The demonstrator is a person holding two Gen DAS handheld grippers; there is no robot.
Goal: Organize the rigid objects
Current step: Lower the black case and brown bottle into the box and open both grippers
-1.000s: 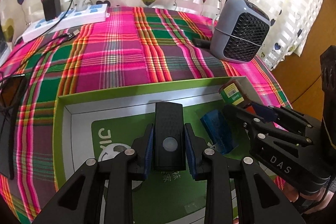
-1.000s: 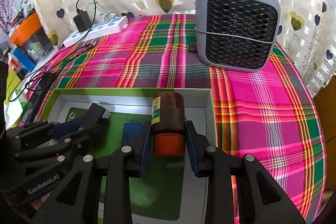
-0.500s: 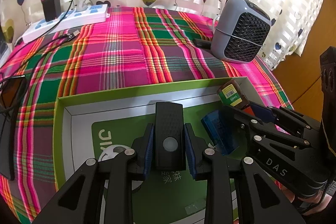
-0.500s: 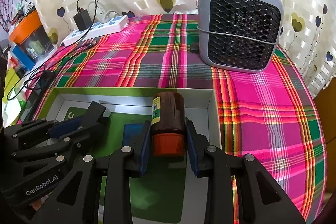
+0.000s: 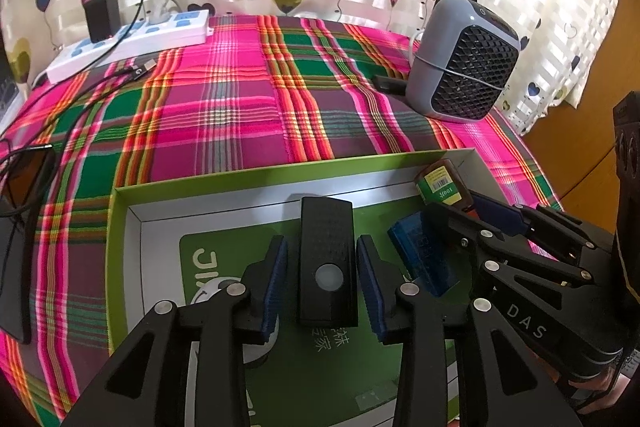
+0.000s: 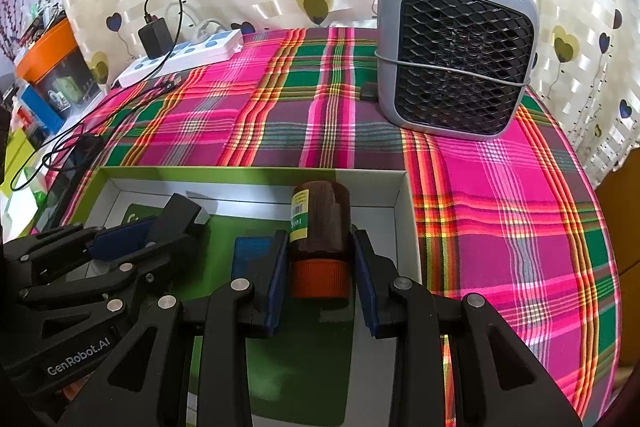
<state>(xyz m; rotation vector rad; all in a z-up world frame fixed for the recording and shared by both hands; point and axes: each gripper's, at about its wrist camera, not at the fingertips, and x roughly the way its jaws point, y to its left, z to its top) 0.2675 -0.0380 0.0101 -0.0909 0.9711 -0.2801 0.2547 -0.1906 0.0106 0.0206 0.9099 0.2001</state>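
A green-rimmed white box [image 5: 120,211] lies on the plaid cloth. My left gripper [image 5: 322,259] is open, with gaps on both sides of a black remote-like device [image 5: 326,259] lying in the box. My right gripper [image 6: 320,259] is open around a brown bottle with an orange cap [image 6: 320,239] lying in the box's right end; it also shows in the left wrist view [image 5: 440,185]. A blue block [image 5: 424,255] lies between them, also in the right wrist view [image 6: 250,257].
A grey fan heater [image 6: 456,55] stands on the cloth behind the box. A white power strip [image 5: 132,45] with a black charger and cables lies at the back left. A dark flat device [image 5: 16,259] sits at the left edge.
Both grippers have opened: the left one let go of the black device, the right one let go of the brown bottle. Both objects now rest in the box.
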